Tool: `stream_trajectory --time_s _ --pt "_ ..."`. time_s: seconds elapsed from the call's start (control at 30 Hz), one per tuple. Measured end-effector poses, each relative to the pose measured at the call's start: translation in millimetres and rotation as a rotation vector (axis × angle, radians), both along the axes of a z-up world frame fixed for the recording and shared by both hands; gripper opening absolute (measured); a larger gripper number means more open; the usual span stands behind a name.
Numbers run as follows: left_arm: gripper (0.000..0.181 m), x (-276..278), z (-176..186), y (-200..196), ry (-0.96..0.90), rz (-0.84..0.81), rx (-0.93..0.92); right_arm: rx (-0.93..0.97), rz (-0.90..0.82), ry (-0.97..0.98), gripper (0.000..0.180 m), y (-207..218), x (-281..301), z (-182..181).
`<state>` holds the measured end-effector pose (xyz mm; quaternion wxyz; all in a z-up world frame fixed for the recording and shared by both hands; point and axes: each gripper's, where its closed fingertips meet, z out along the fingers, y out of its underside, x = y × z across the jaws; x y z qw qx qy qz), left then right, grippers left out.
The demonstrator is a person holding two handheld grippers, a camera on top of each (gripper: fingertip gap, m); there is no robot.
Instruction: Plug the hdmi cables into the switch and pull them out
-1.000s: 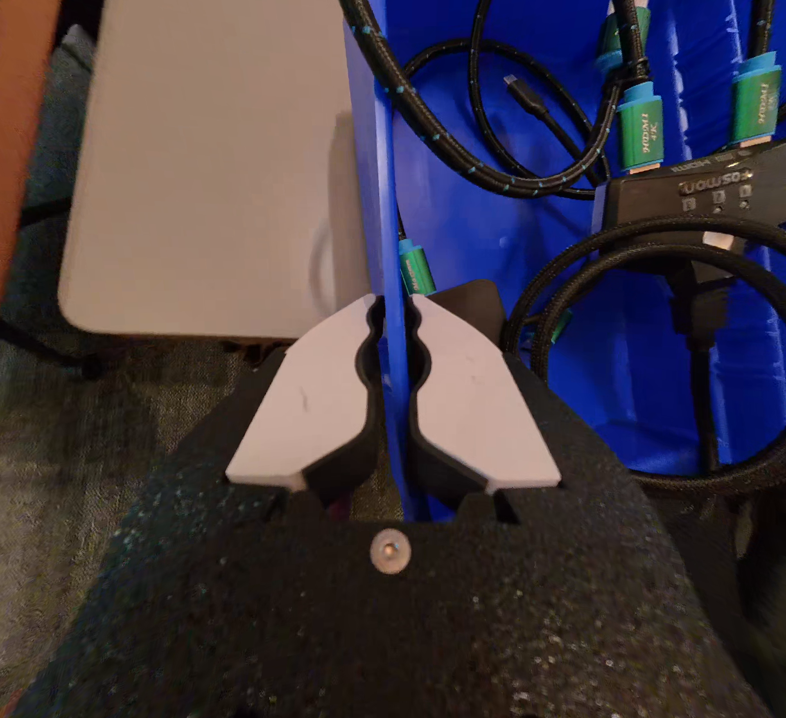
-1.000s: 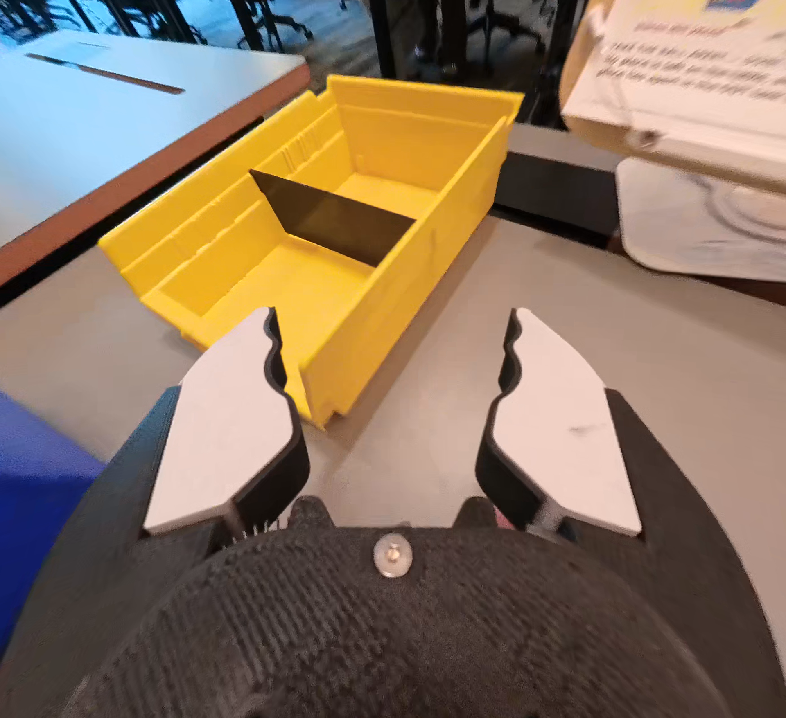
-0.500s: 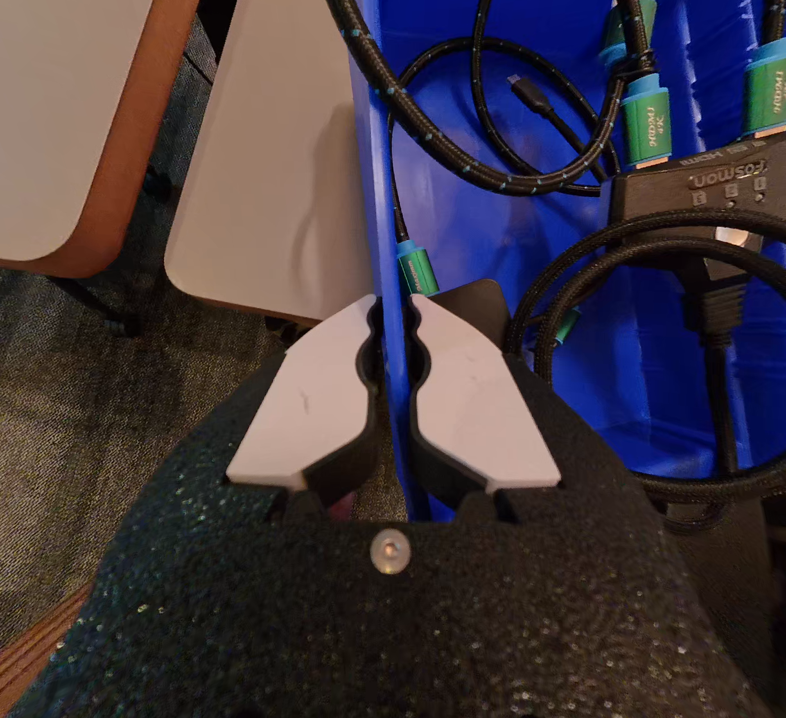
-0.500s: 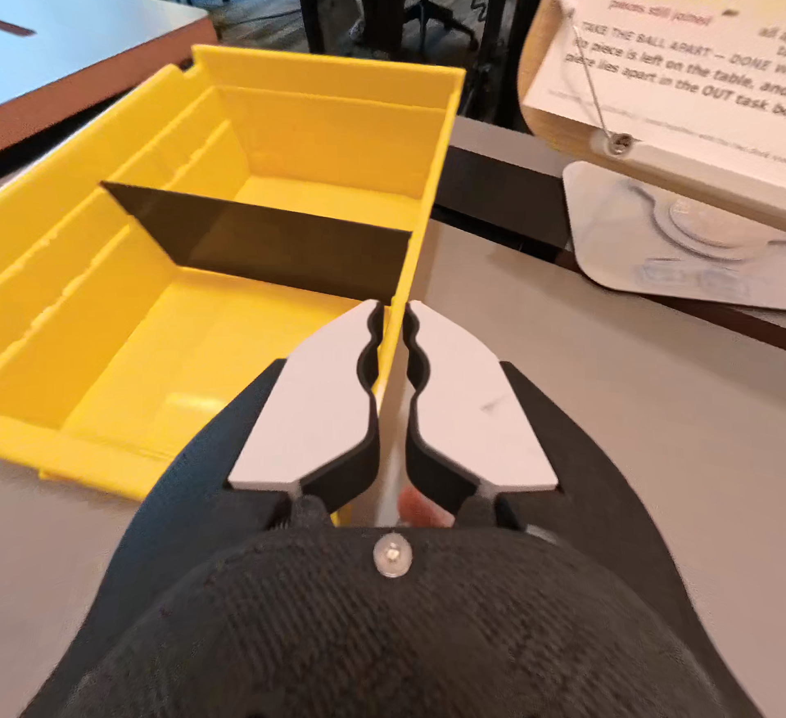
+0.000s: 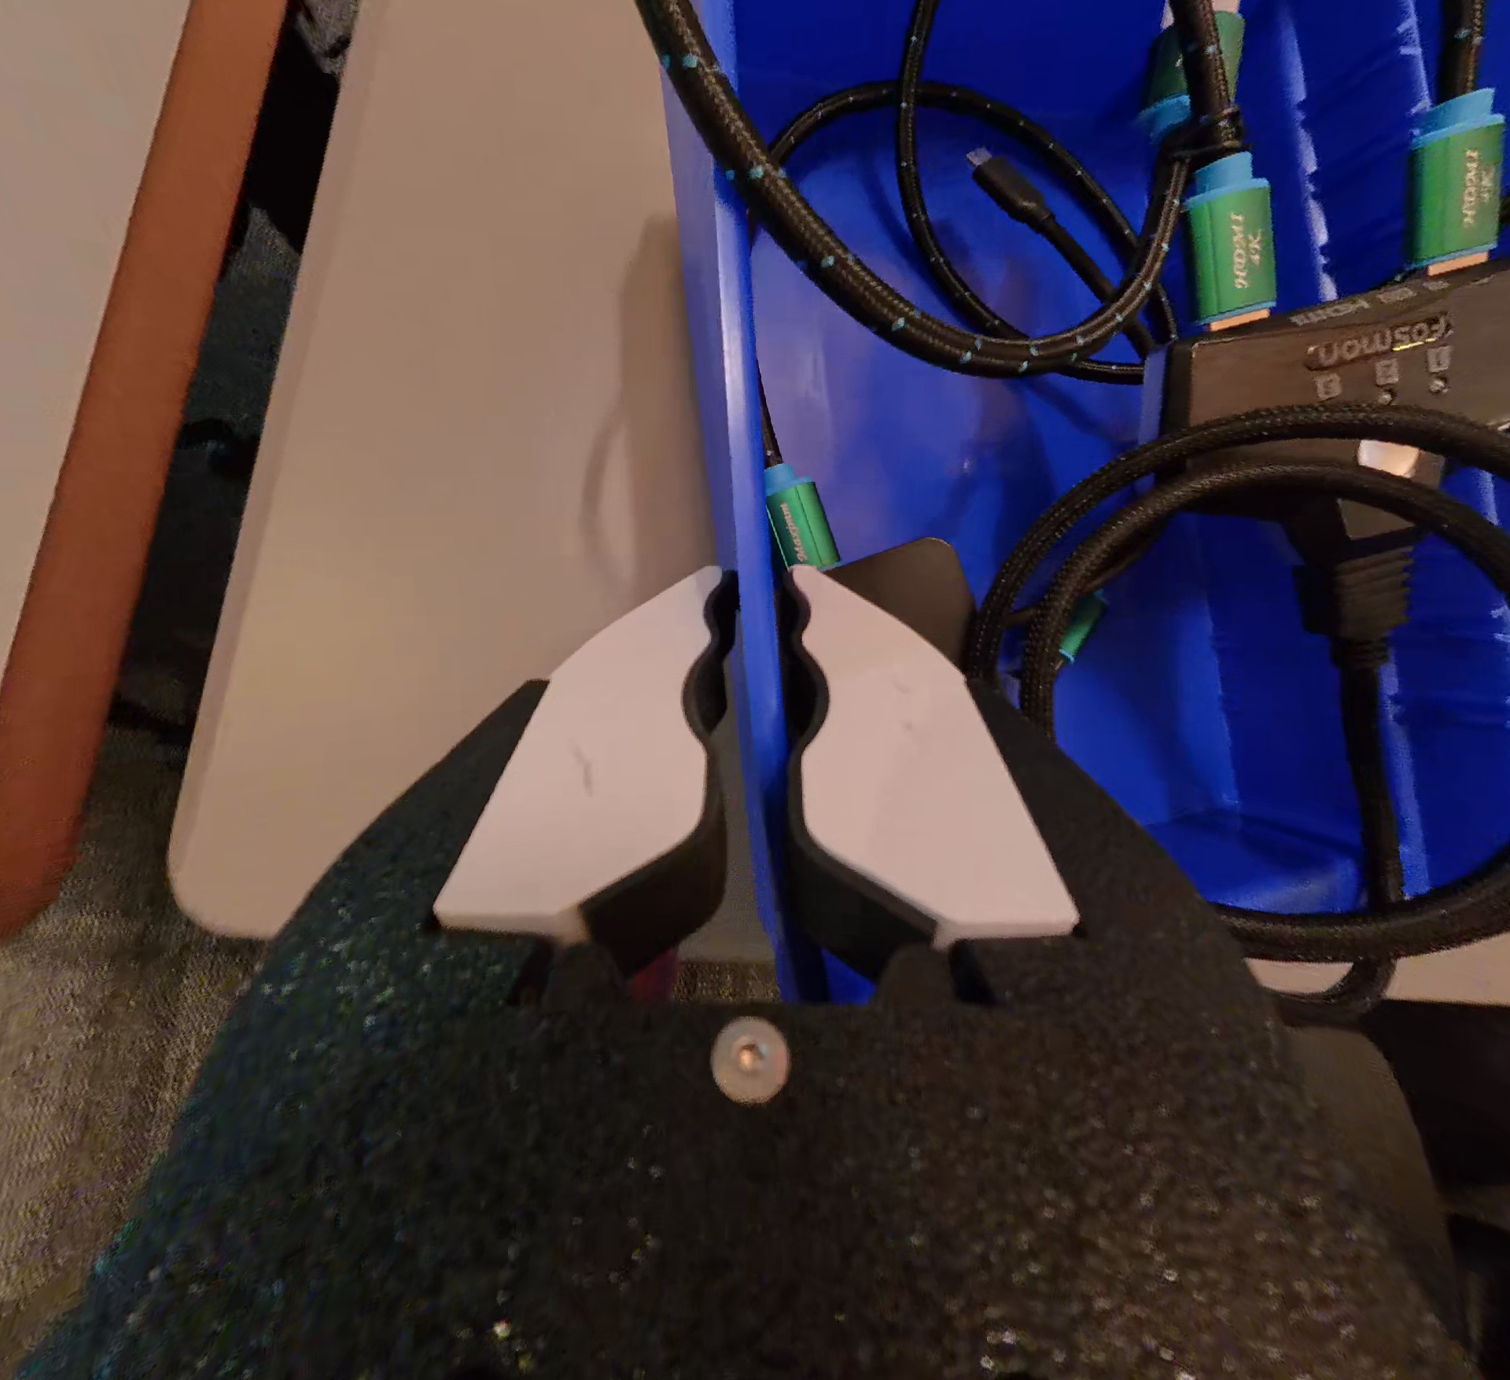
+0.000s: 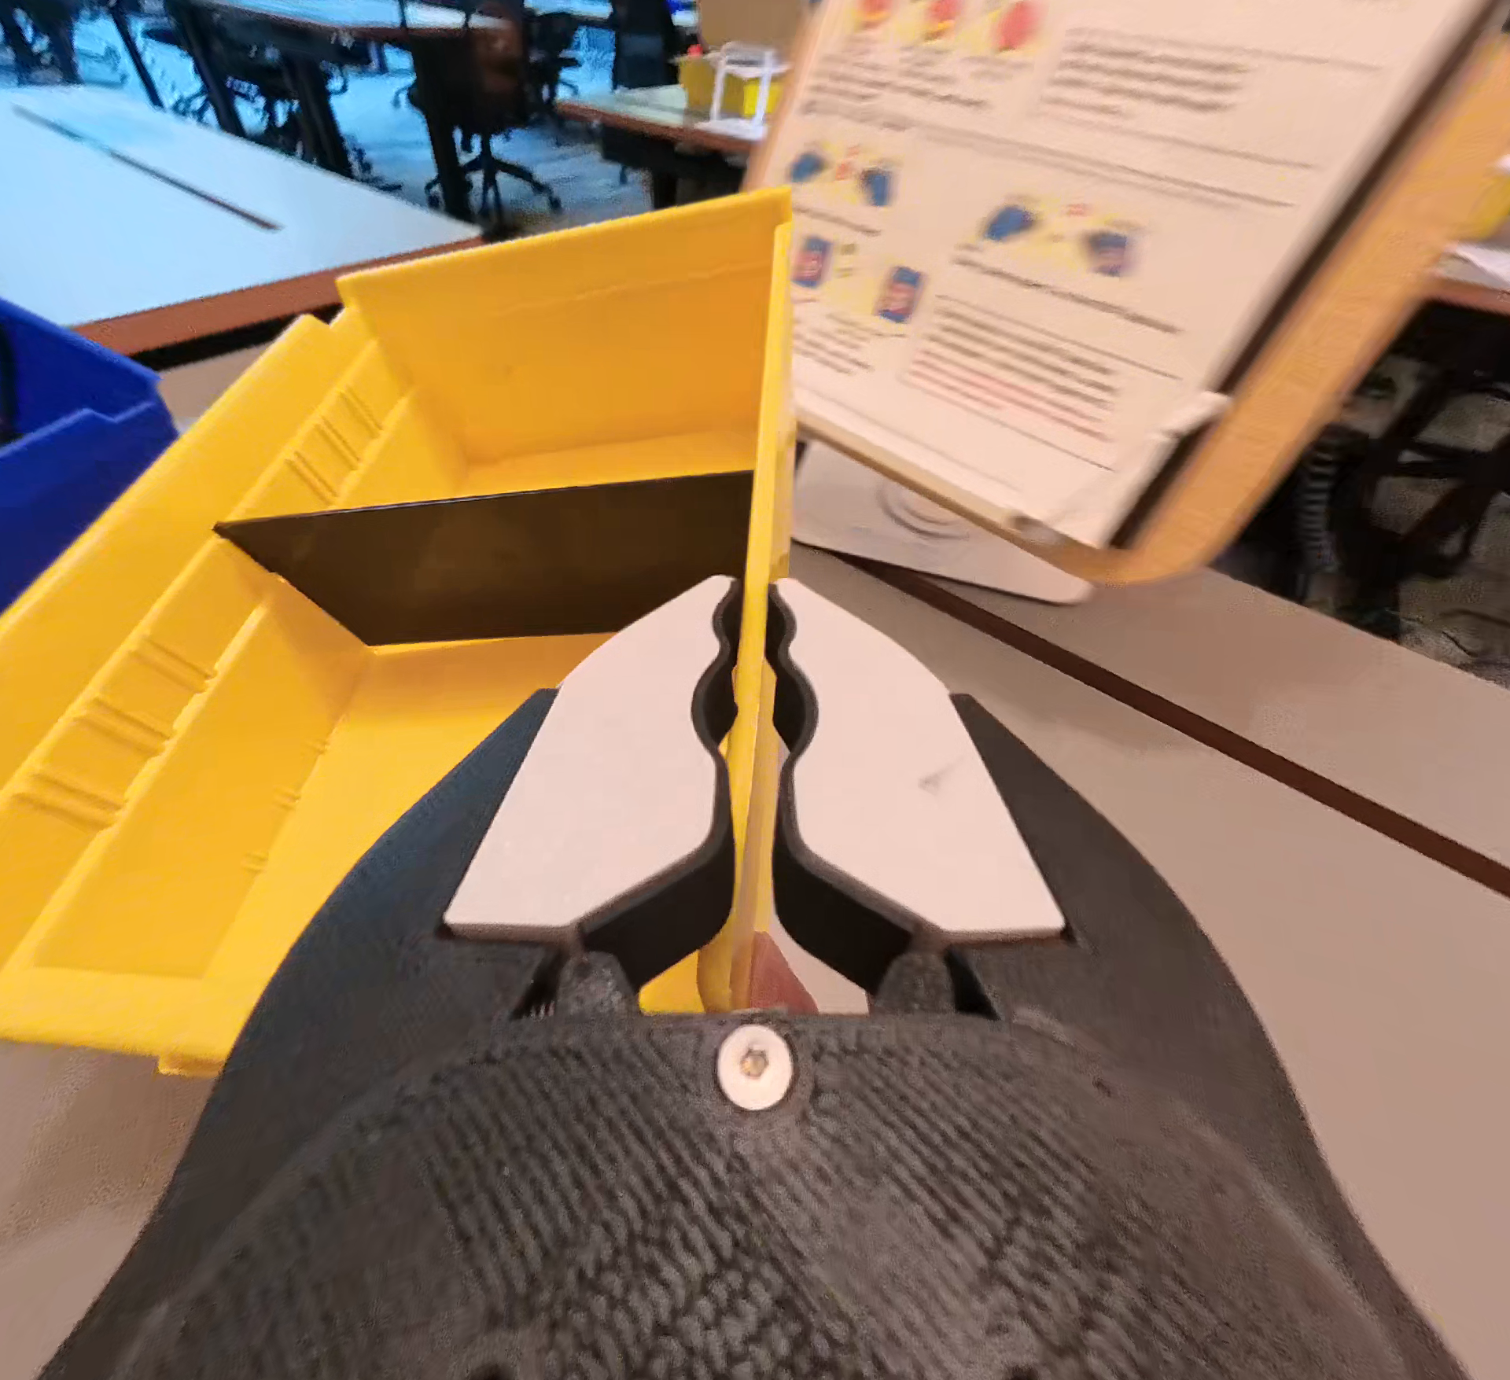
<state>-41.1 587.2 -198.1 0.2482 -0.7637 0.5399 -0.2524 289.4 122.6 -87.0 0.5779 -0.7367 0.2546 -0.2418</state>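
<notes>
HDMI switch (image 5: 1340, 377), black, sits mid-right of frame inside the blue bin (image 5: 858, 377), two green-plug cables (image 5: 1230, 254) at its top edge, more braided cable looped round it. Left claw (image 5: 756, 597) is narrow, pinching the bin's left wall, grey tabletop (image 5: 457, 442) beside it. Right claw (image 6: 756, 593) narrow too, clamped on the yellow bin (image 6: 572, 328) wall, black divider (image 6: 507, 556) just left of ctr.
</notes>
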Motion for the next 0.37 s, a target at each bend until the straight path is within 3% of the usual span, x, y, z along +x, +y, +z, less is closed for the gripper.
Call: stream_trajectory --time_s 0.17,0.37 --pt "0.009 63.5 -0.8 -8.0 0.018 -0.07 0.012 0.103 -0.186 -0.034 0.004 -158.2 22.9 17.8" --pt "0.006 149.7 -19.5 -5.9 0.04 -0.08 0.005 0.19 -0.452 0.056 0.005 -303.5 66.7 -17.2"
